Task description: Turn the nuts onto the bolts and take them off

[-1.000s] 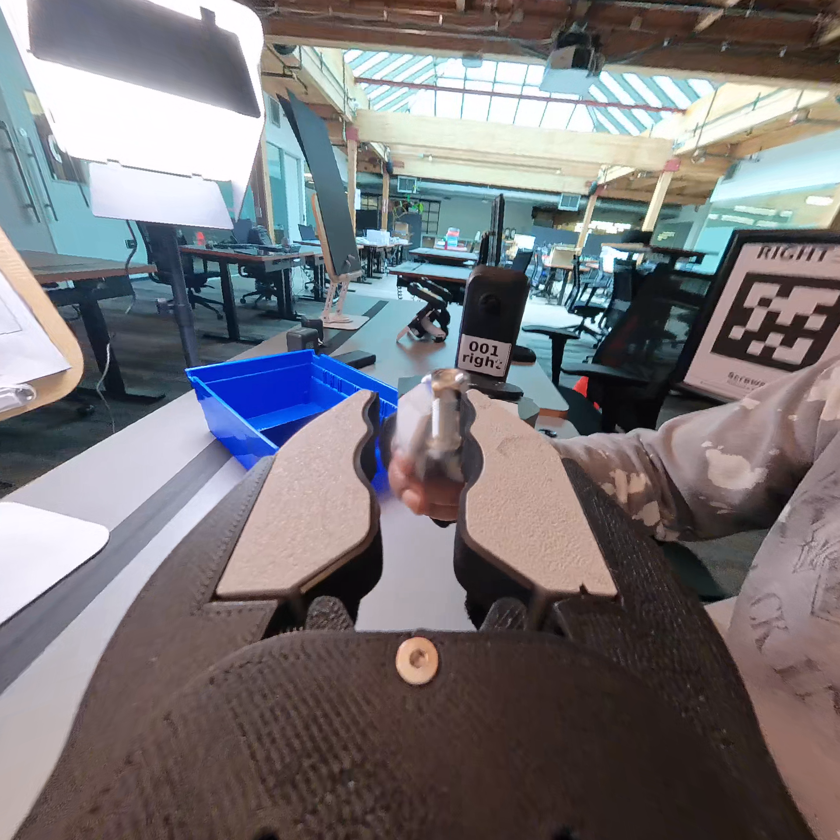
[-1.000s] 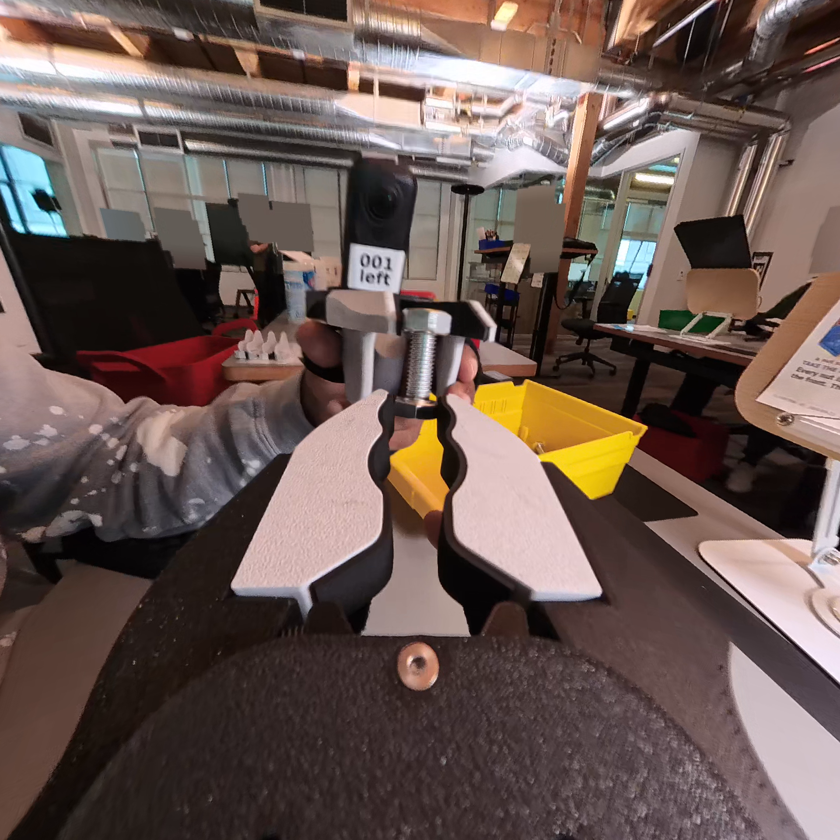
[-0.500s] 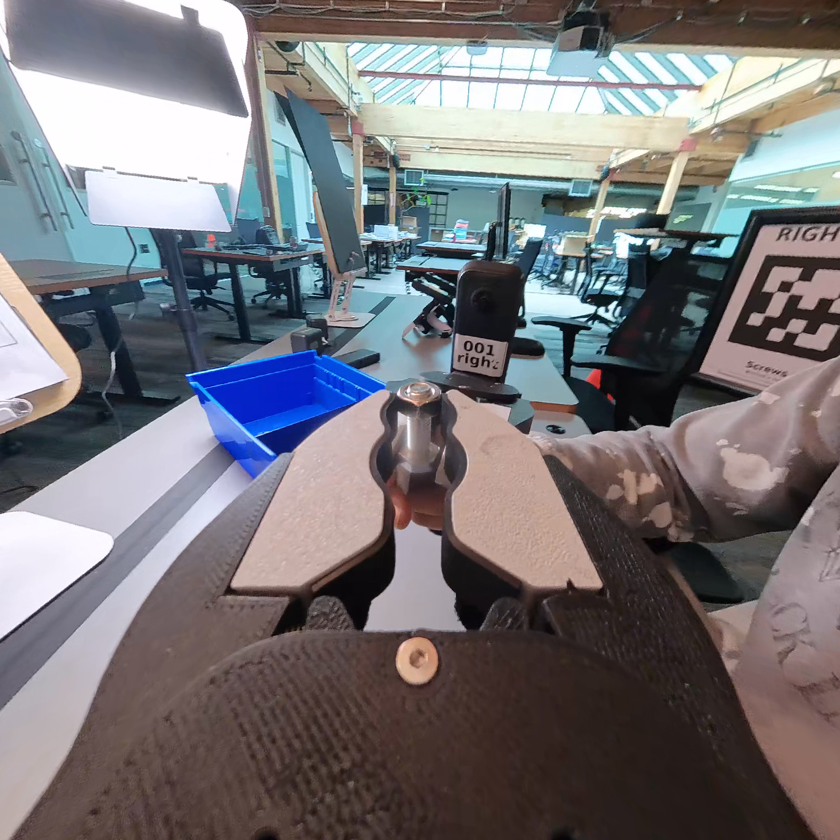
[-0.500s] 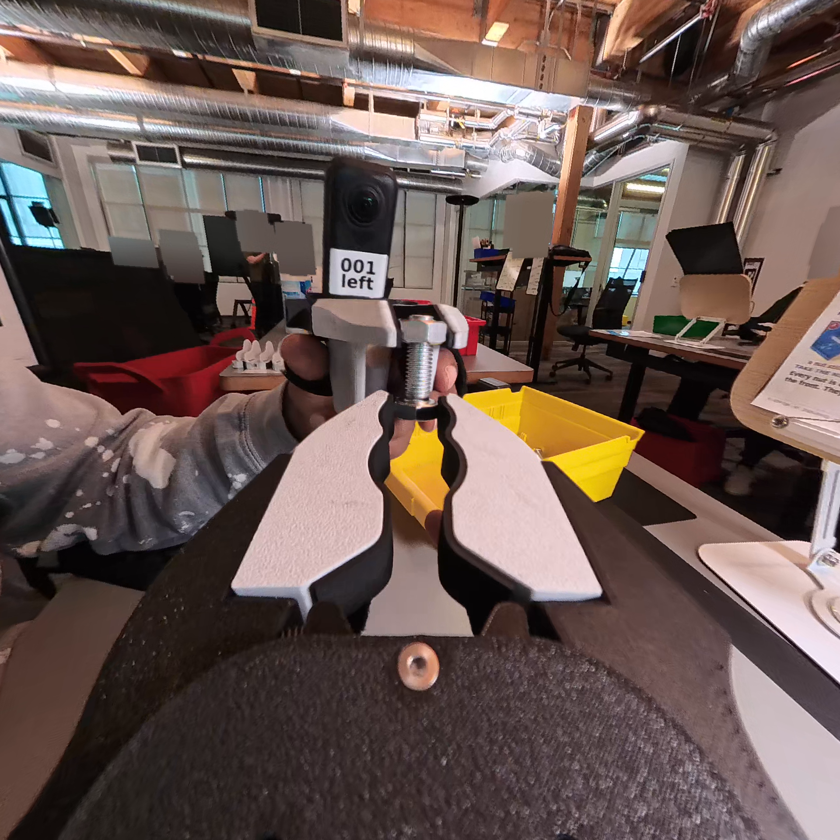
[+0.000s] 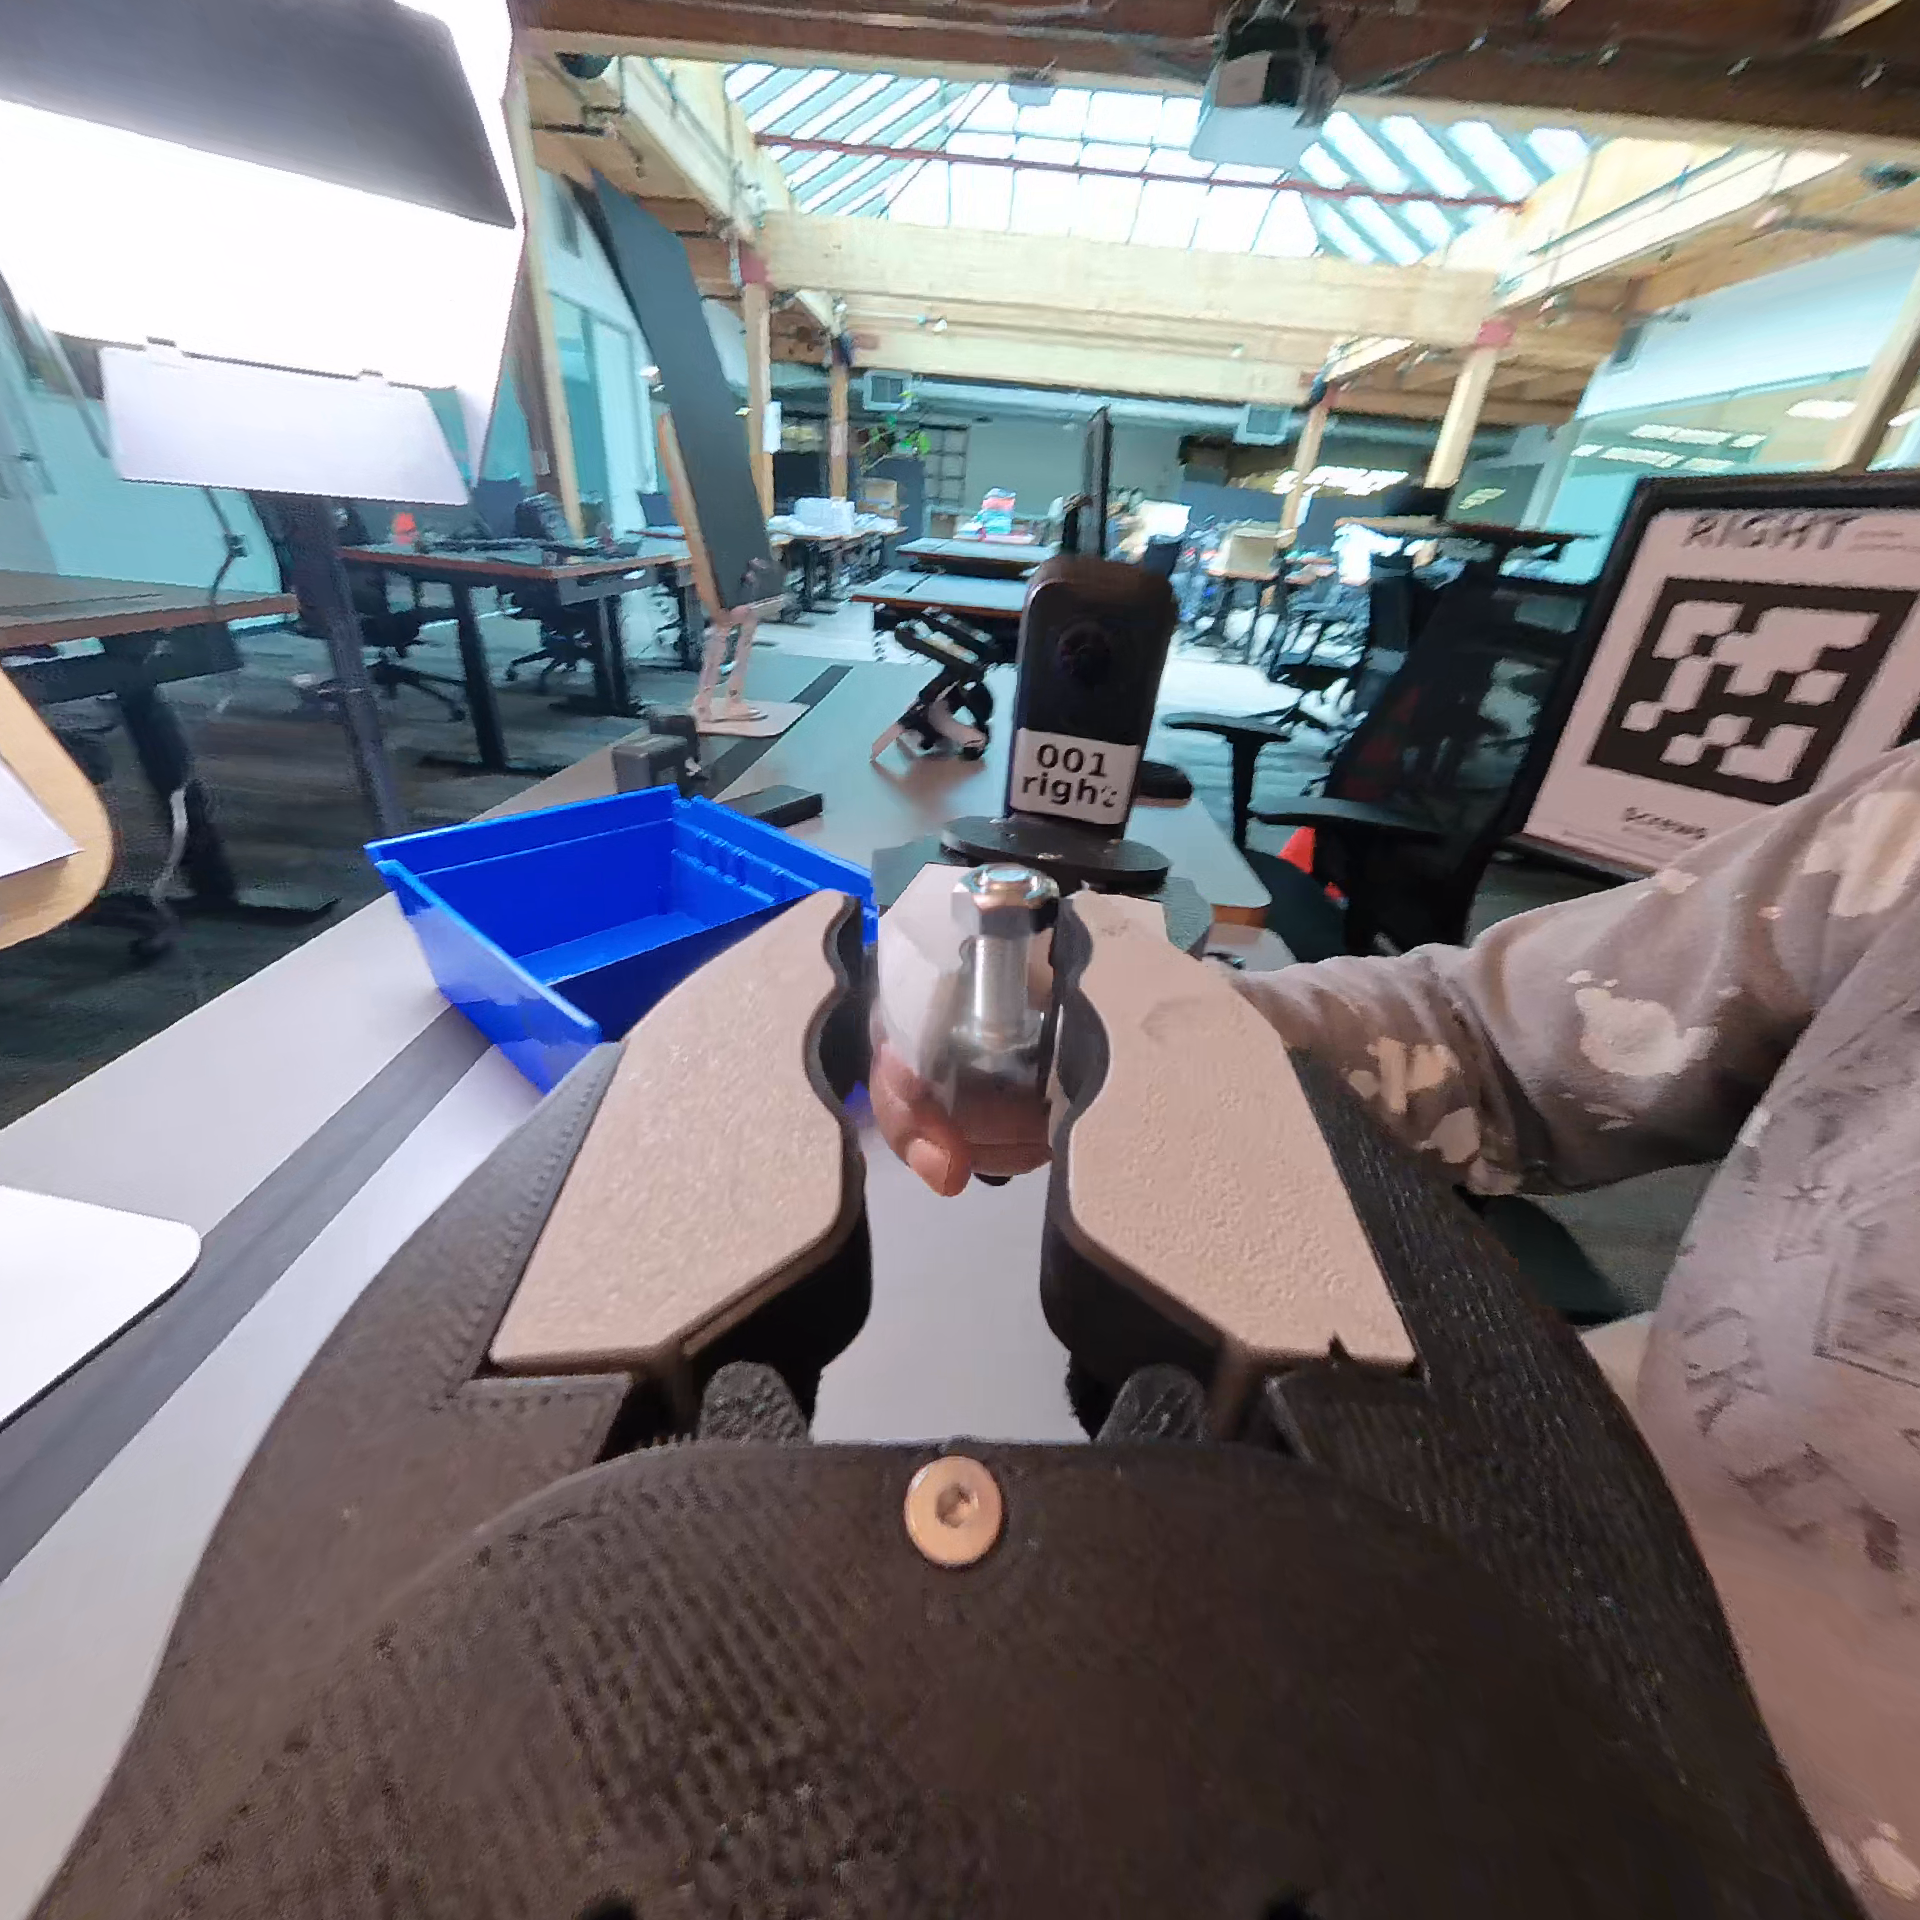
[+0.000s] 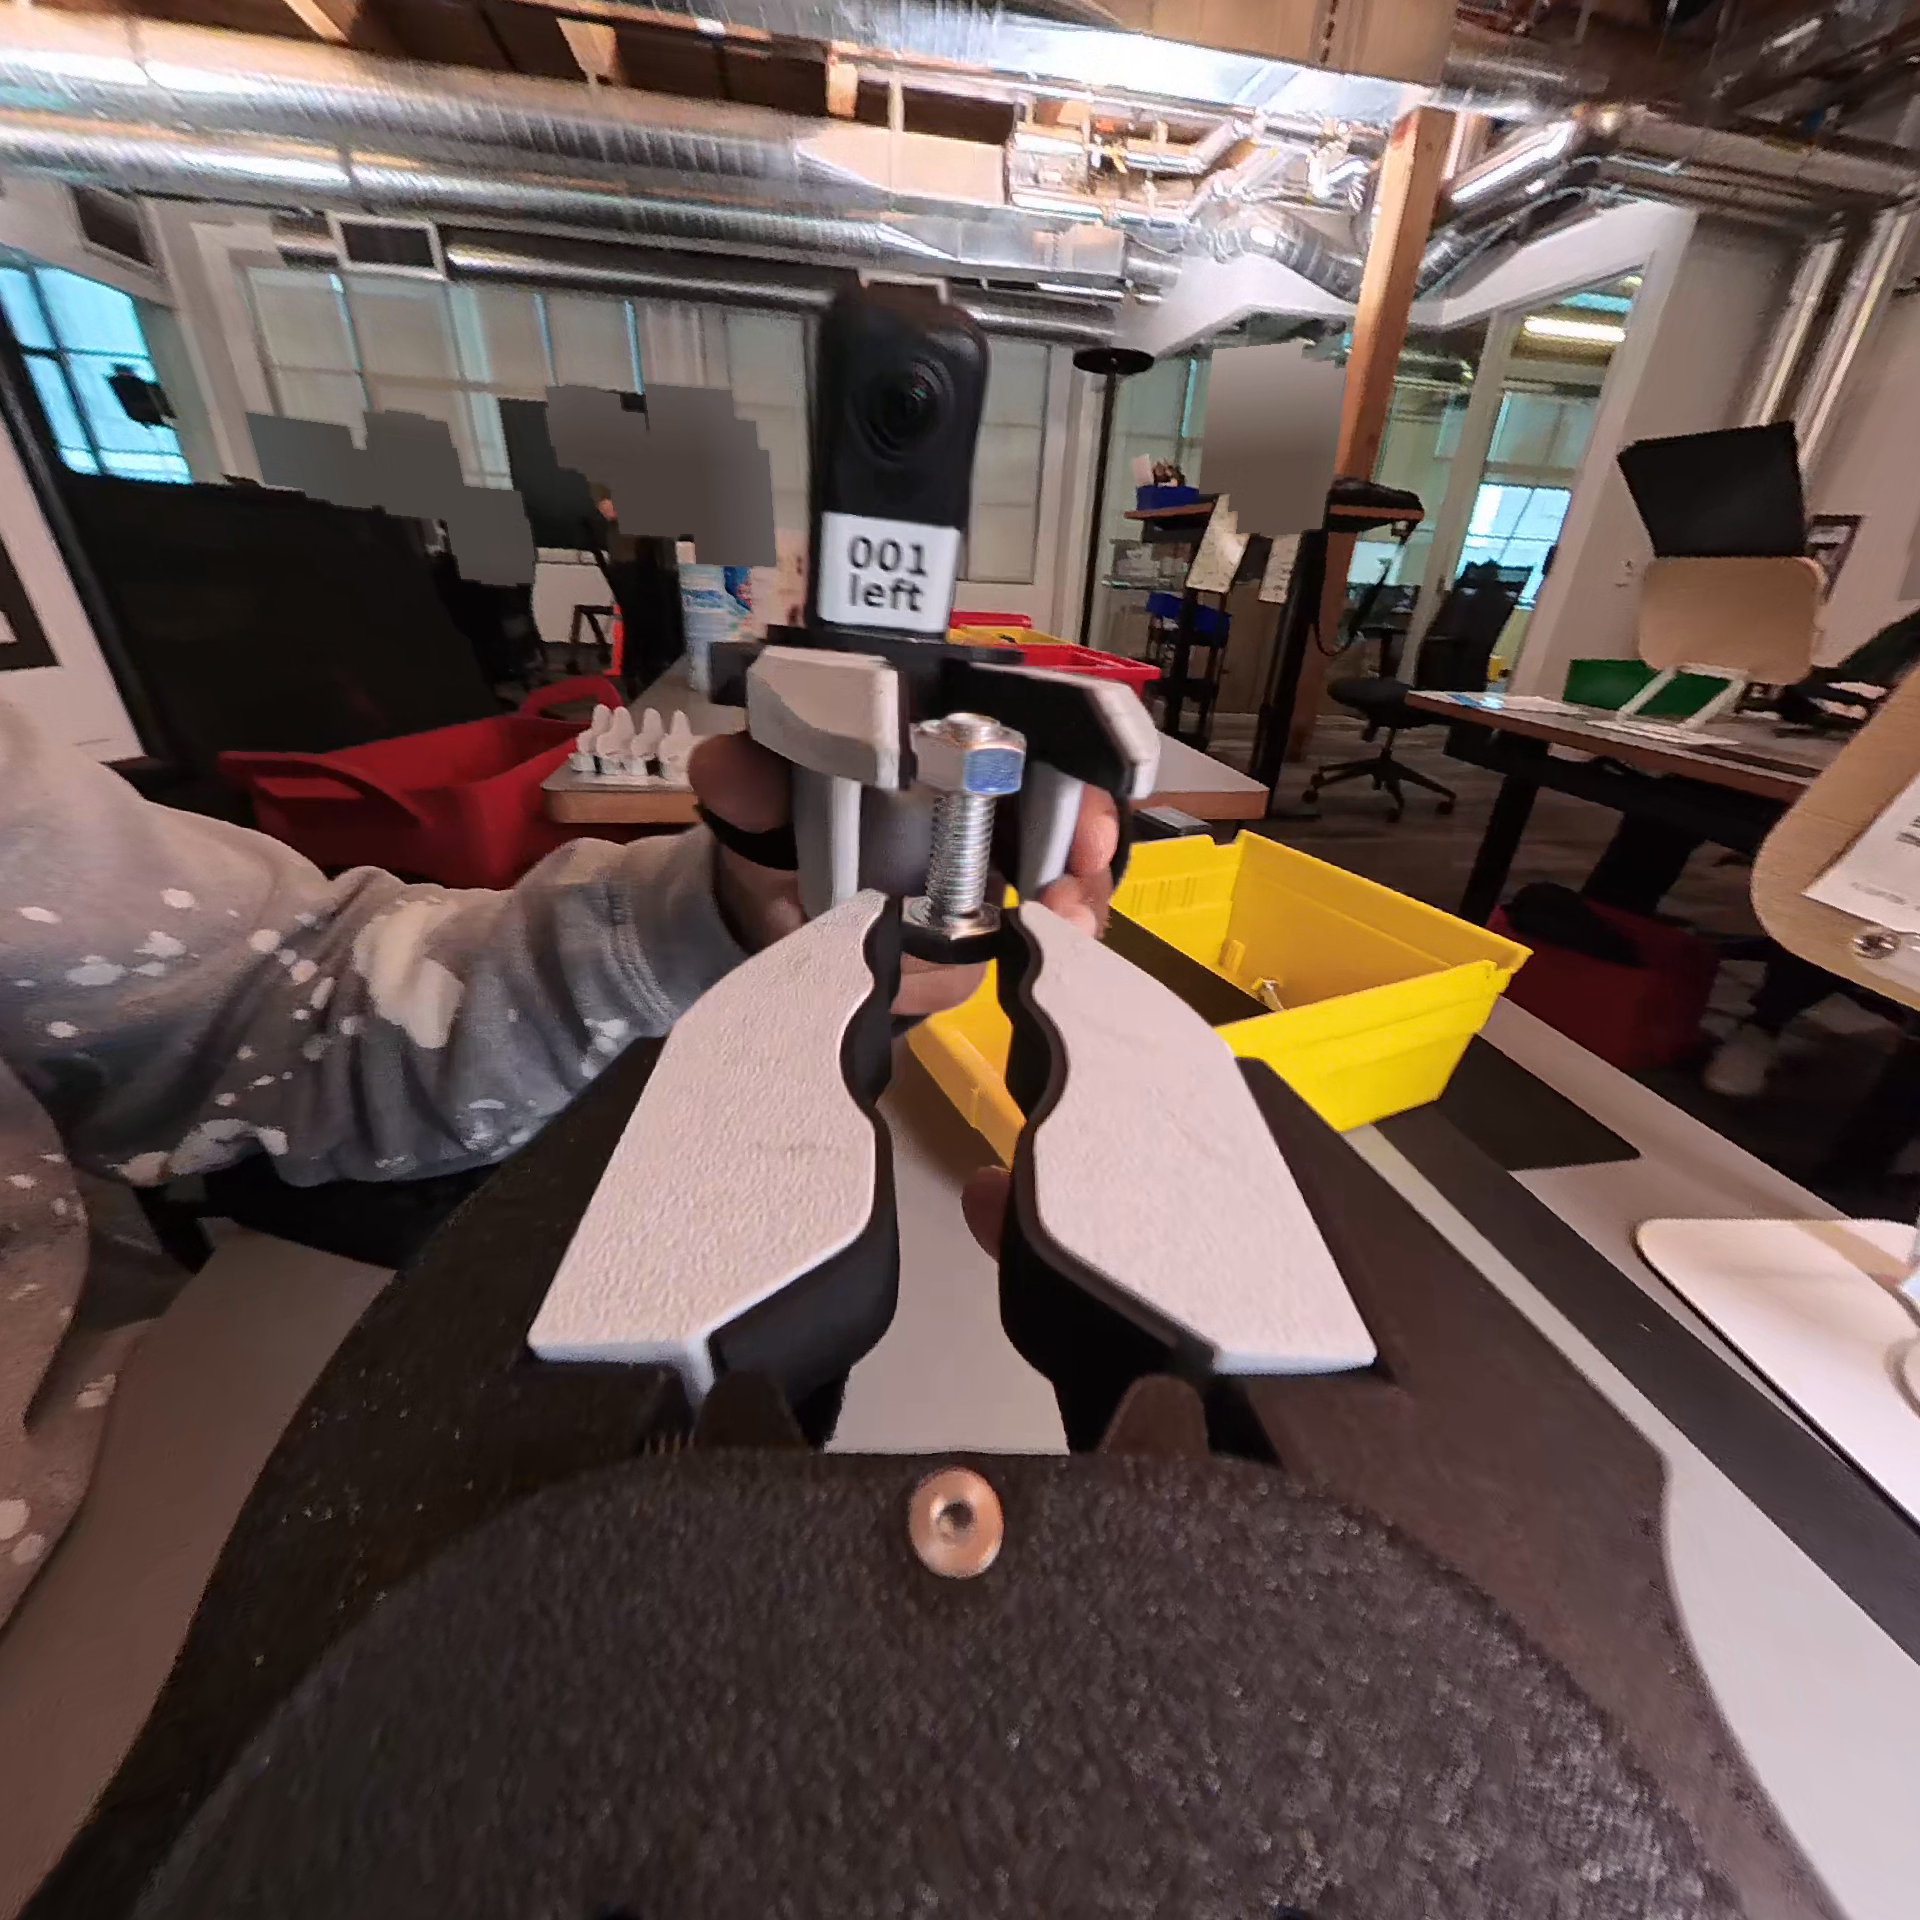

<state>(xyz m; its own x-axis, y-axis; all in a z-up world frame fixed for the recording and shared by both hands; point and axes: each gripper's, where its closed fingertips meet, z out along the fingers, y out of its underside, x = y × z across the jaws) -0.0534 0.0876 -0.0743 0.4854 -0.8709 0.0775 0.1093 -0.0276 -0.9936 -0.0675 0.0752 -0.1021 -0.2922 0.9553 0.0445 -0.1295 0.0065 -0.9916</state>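
Right wrist view, right gripper [image 6: 951, 935] fingers clenched on nut [image 6: 948, 921], left gripper [image 6: 961, 743] clamping bolt [image 6: 964, 821] head

Left hand-held gripper [image 5: 956, 935] and right hand-held gripper [image 6: 948, 930] face each other above the desk [image 5: 260, 1049], tips meeting. Bolt [image 6: 964, 831] stands upright between them, head up at the left hand-held gripper's tips, nut [image 6: 951, 920] low on its shaft between the right hand-held gripper's tips. In left wrist view, bin [image 5: 582, 914] sits on the desk left of and behind the fingers; marker board [image 5: 1756, 675] stands far right. In right wrist view, another bin [image 6: 1340, 977] sits on the desk right of the fingers, a tub [image 6: 416, 790] behind left.
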